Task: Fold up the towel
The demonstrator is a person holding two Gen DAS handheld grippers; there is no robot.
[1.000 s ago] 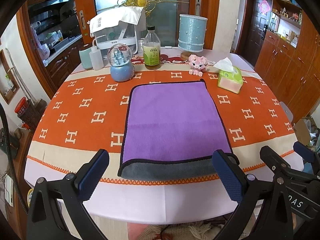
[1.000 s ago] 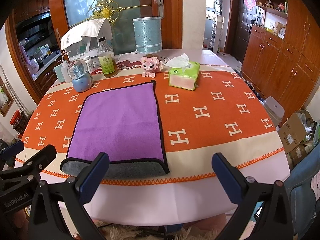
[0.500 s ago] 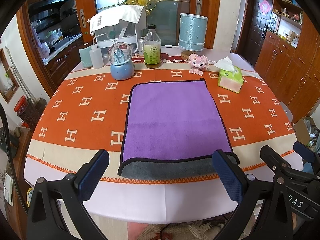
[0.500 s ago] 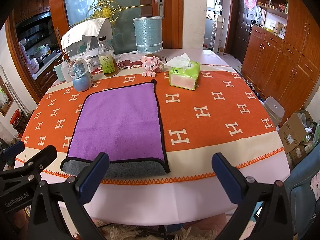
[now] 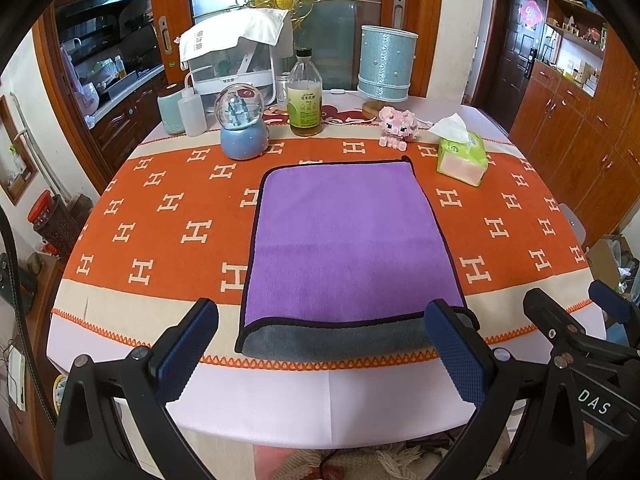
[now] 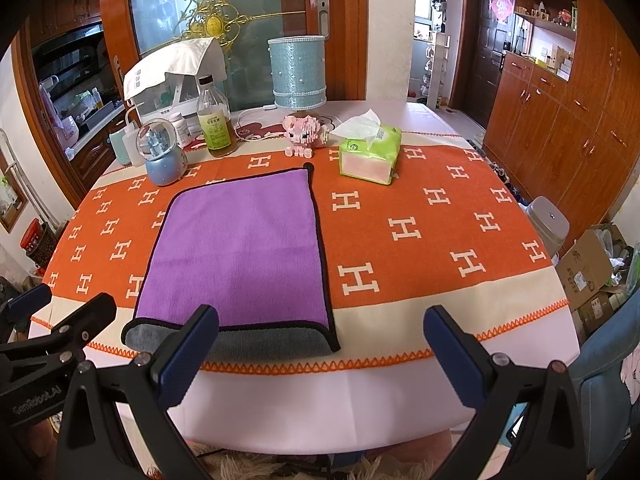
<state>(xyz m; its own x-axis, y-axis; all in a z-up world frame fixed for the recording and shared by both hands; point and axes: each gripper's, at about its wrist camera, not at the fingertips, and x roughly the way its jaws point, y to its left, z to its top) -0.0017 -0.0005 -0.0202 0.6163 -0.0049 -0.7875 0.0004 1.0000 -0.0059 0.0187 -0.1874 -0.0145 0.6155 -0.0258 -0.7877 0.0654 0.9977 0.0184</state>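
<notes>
A purple towel (image 5: 344,236) with a black hem lies flat on the orange H-patterned tablecloth, folded so a strip of its grey underside (image 5: 340,340) shows along the near edge. It also shows in the right wrist view (image 6: 240,248). My left gripper (image 5: 320,356) is open and empty, held just short of the towel's near edge, its fingers wider than the towel. My right gripper (image 6: 320,356) is open and empty, to the right of the left one, facing the towel's near right corner (image 6: 332,344).
Along the table's far side stand a blue snow globe (image 5: 242,124), a bottle (image 5: 305,94), a teal lamp (image 5: 386,66), a pink brick pig (image 5: 396,122) and a green tissue pack (image 5: 462,156). A grey stool (image 6: 548,224) and cardboard boxes (image 6: 592,272) stand at the right.
Both grippers have edged slightly toward the table; the towel sits a little nearer in both views. Nothing was grasped or moved.
</notes>
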